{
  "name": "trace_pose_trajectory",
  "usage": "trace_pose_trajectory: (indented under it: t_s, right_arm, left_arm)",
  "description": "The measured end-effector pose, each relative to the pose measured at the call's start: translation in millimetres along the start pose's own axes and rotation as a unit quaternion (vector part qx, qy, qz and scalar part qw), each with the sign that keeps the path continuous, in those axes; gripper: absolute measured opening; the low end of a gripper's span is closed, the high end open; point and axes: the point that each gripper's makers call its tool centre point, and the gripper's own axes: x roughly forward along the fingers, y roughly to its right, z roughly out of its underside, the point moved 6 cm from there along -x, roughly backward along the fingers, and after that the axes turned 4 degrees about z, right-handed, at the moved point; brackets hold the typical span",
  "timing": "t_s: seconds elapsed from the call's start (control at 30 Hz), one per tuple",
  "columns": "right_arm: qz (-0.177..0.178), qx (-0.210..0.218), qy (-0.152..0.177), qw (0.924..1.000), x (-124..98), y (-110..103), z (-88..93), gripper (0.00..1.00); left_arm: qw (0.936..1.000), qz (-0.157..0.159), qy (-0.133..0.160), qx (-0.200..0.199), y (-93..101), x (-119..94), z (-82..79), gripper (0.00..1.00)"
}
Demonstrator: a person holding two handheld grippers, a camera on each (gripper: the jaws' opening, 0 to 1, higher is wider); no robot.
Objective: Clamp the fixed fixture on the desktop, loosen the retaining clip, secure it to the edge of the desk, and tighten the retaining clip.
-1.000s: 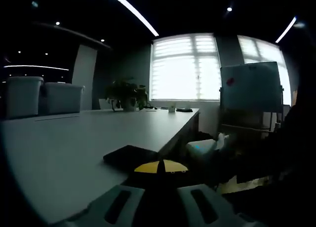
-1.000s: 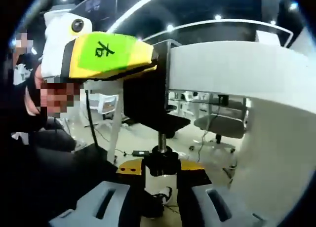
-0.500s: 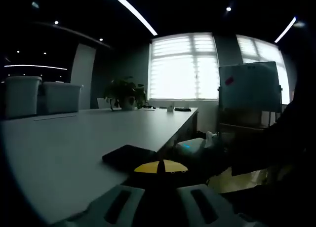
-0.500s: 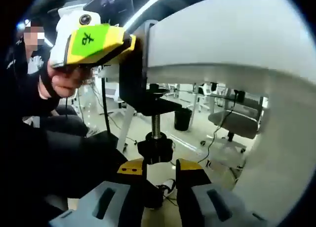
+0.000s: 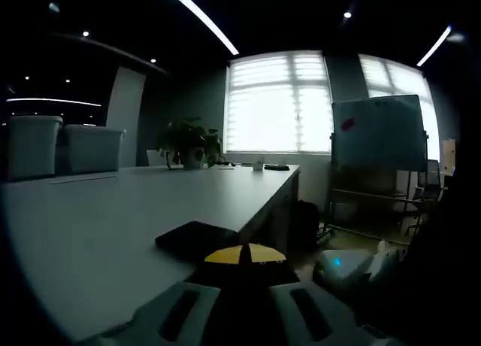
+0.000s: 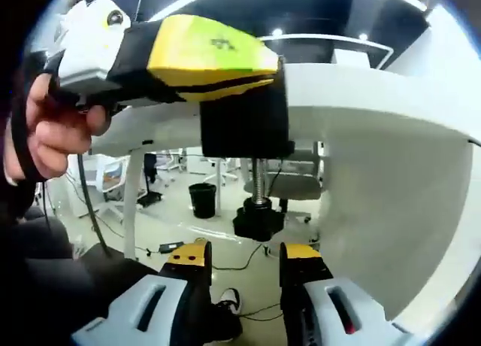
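The left gripper (image 6: 248,68) grips the black metal desk clamp (image 6: 244,120); its threaded screw (image 6: 258,182) hangs upright above the right gripper (image 6: 244,257), jaws parted, empty.

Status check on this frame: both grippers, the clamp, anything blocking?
Left gripper shut on clamp at desk edge. Right gripper open, jaws just below the screw knob, not touching. Nothing in the way.

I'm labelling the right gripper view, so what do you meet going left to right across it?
Hand → left tongs → black clamp with its screw knob → white desk.
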Motion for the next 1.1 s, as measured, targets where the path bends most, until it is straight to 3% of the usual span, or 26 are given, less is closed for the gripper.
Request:
trace_pose_trajectory:
  t_s: [0.07, 0.13, 0.5, 0.63, 0.73, 0.83, 1.0, 1.1]
  right_arm:
    - [0.011, -0.019, 0.018, 0.9996, 0, -4, -5.9, 0.43]
    - [0.048, -0.02, 0.027, 0.9983, -1, -2, -11.0, 0.48]
    - [0.096, 0.011, 0.033, 0.9948, 14, 10, -22.3, 0.46]
    - [0.112, 0.012, 0.035, 0.993, 15, 15, -27.7, 0.29]
    - [0.113, 0.022, 0.037, 0.9927, 15, 19, -27.6, 0.26]
    - [0.111, 0.009, 0.024, 0.9935, 17, 17, -24.0, 0.26]
    - [0.108, -0.002, 0.03, 0.9937, 14, 18, -25.3, 0.25]
    - [0.075, 0.011, 0.038, 0.9964, 15, 19, -25.3, 0.25]
  left_arm:
    - [1.0, 0.002, 0.002, -0.001, 0.5, 0, 0.1, 0.01]
    - [1.0, 0.002, 0.004, -0.002, 0.8, 0, 0.1, 0.01]
    - [1.0, 0.004, 0.006, -0.001, 0.4, 0, 0.0, 0.01]
    - [1.0, 0.003, 0.005, 0.0, 0.0, 0, 0.0, 0.01]
    - [1.0, 0.002, 0.006, -0.001, 0.3, 0, 0.3, 0.01]
    - [1.0, 0.001, 0.007, -0.001, 0.8, 0, 0.4, 0.01]
    - [1.0, 0.0, 0.007, -0.001, 0.8, -1, 0.5, 0.01]
    - [1.0, 0.001, 0.006, -0.002, 0.2, -1, 0.6, 0.01]
